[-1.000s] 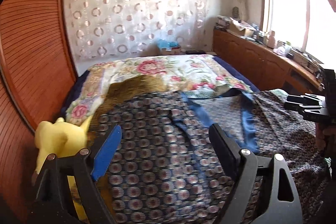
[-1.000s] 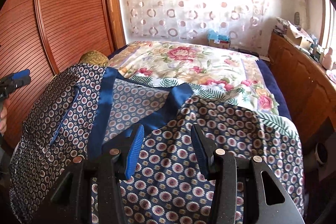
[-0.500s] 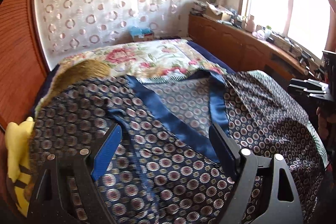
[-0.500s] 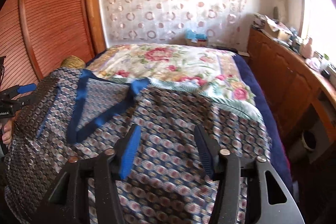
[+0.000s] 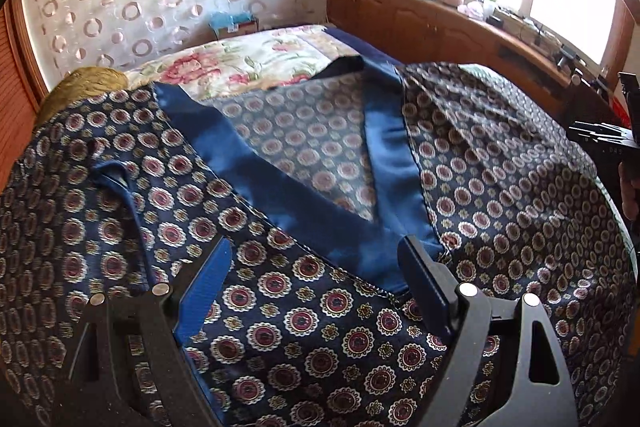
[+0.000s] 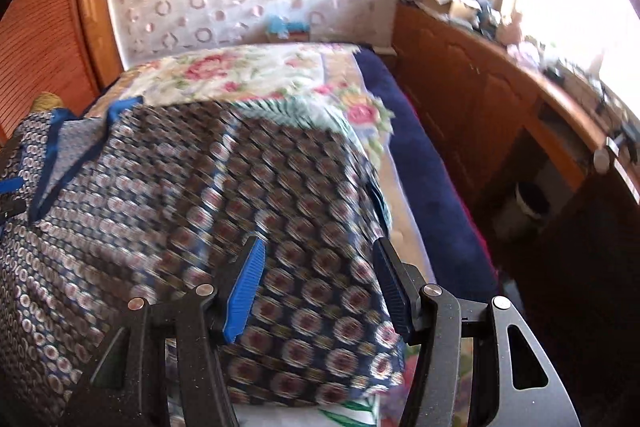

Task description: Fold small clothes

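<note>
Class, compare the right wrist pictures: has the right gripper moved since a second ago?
Yes. The right gripper has moved right, toward the garment's edge beside the wooden cabinet, jaws opening wider.

One patterned garment (image 5: 320, 327) is lying on one bed (image 6: 432, 187). Two grippers are showing, the left (image 5: 316, 283) and the right (image 6: 320, 283). One floral quilt (image 5: 248, 63) is covering the bed, and one blue box (image 5: 234, 23) is sitting behind it.

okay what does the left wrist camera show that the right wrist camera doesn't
Only the left wrist view: the garment's whole blue neckline band, sharp, with the left tool open above it. Only the right wrist view: the garment's right edge, the dark blue bed border, and the right tool open. Both: the patterned garment, floral bedspread and wooden cabinets.
</note>
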The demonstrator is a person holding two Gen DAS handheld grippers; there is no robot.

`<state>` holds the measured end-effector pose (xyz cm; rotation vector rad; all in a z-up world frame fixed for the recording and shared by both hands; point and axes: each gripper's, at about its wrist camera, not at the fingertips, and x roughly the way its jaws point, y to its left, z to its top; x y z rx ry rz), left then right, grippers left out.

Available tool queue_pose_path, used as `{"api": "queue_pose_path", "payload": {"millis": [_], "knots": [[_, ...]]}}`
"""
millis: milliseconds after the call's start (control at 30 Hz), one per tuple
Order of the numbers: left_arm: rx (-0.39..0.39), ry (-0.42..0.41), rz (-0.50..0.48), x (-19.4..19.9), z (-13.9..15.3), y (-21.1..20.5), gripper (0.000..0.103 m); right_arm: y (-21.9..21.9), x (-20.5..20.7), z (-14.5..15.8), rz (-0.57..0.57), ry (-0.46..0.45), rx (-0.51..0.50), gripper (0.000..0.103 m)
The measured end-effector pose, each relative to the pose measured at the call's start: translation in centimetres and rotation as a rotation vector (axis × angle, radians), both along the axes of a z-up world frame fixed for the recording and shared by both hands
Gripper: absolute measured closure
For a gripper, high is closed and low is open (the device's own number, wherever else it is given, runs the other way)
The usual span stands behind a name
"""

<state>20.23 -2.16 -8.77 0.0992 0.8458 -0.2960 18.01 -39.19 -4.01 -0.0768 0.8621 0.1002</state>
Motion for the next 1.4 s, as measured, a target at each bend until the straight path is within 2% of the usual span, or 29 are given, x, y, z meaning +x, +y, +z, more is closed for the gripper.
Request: {"api": "queue_pose_path", "payload": {"millis": [133,500,633,733,900,1000,1200,1400], "knots": [[0.014,0.029,-0.015,0.2,-0.8,-0.4,0.017,-0.9,0.2,-0.9,-0.013,0.041,0.013,0.045],[0.035,0.030,-0.042,0.2,-1.0,-1.3,0.012,-3.9,-1.3,-0.7,-0.030,0.081,0.119,0.046],[0.030,0.030,-0.042,0.3,-1.1,-1.3,0.012,-4.6,-2.0,-0.5,-0.024,0.088,0.152,0.058],[0.030,0.031,-0.042,0.3,-1.1,-1.3,0.012,-5.1,-2.2,-0.2,-0.015,0.088,0.168,0.073],[0.030,0.030,-0.041,0.4,-1.1,-1.4,0.012,-5.1,-2.8,0.1,-0.018,0.068,0.103,0.094],[0.030,0.030,-0.041,0.3,-1.1,-1.3,0.012,-3.8,-3.0,0.4,-0.007,0.049,0.081,0.099],[0.030,0.031,-0.042,0.3,-1.1,-1.3,0.012,-1.9,-3.5,2.3,0.034,-0.034,0.062,0.101],[0.029,0.031,-0.039,0.3,-1.1,-1.3,0.012,2.6,-3.3,4.5,0.151,-0.110,0.093,0.101]]}}
